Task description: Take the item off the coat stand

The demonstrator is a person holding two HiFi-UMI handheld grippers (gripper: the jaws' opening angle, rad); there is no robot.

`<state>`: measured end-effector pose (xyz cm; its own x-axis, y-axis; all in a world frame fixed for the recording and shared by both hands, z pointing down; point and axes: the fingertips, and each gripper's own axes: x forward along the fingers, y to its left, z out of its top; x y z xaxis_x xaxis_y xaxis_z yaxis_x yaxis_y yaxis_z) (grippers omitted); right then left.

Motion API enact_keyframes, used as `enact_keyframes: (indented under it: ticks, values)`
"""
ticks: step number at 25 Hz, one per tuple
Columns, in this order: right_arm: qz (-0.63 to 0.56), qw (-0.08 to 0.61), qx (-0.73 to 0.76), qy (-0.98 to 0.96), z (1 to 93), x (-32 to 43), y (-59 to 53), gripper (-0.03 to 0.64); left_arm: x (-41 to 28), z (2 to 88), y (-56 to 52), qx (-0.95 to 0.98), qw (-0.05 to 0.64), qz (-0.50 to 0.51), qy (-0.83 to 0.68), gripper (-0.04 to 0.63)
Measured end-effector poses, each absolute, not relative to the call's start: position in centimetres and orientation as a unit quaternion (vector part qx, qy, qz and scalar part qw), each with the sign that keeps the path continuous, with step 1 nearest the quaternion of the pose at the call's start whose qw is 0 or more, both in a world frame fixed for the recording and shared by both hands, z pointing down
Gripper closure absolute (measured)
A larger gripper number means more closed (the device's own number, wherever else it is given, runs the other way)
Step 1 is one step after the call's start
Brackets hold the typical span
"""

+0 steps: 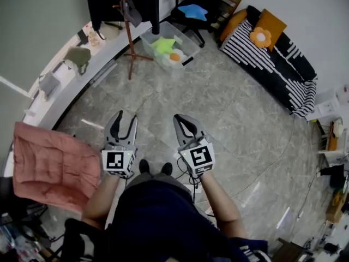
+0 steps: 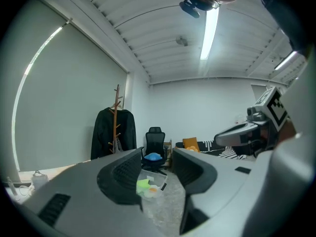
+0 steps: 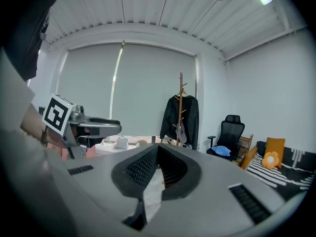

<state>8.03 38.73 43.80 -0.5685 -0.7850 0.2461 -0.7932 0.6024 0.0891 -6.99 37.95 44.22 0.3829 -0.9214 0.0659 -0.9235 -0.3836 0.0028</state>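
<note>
- Your left gripper [image 1: 124, 120]: jaws stand apart, nothing between them.
- Your right gripper [image 1: 182, 121]: jaws meet at the tips, empty.
- Clear bin [image 1: 169, 48]: on the floor, well beyond both grippers.
- Coat stand [image 1: 129, 37]: far side, beside the bin; black coat [image 1: 106, 1] and small grey bag [image 1: 131, 11] hang on it.

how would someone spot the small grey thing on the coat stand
Face the wide grey blind; by the corner at its end stands a wooden coat stand. A black coat drapes its top, and the grey pouch hangs from a lower peg against the pole: small and pale, unlike the big dark coat.
</note>
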Motion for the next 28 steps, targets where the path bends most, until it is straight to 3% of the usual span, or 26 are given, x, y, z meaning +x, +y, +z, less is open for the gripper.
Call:
enact_keyframes:
  ticks: [9, 28]
  values:
    - [0.013, 0.129, 0.434, -0.892, 43.1, 8.7, 40.0, 0.597, -7.4, 43.9, 37.2, 0.829, 0.014, 0.026, -0.558, 0.272]
    - [0.024, 0.116, 0.401, -0.908, 43.7, 12.9, 36.8, 0.597, -4.9, 43.9, 31.7, 0.813, 0.003, 0.040, -0.581, 0.250]
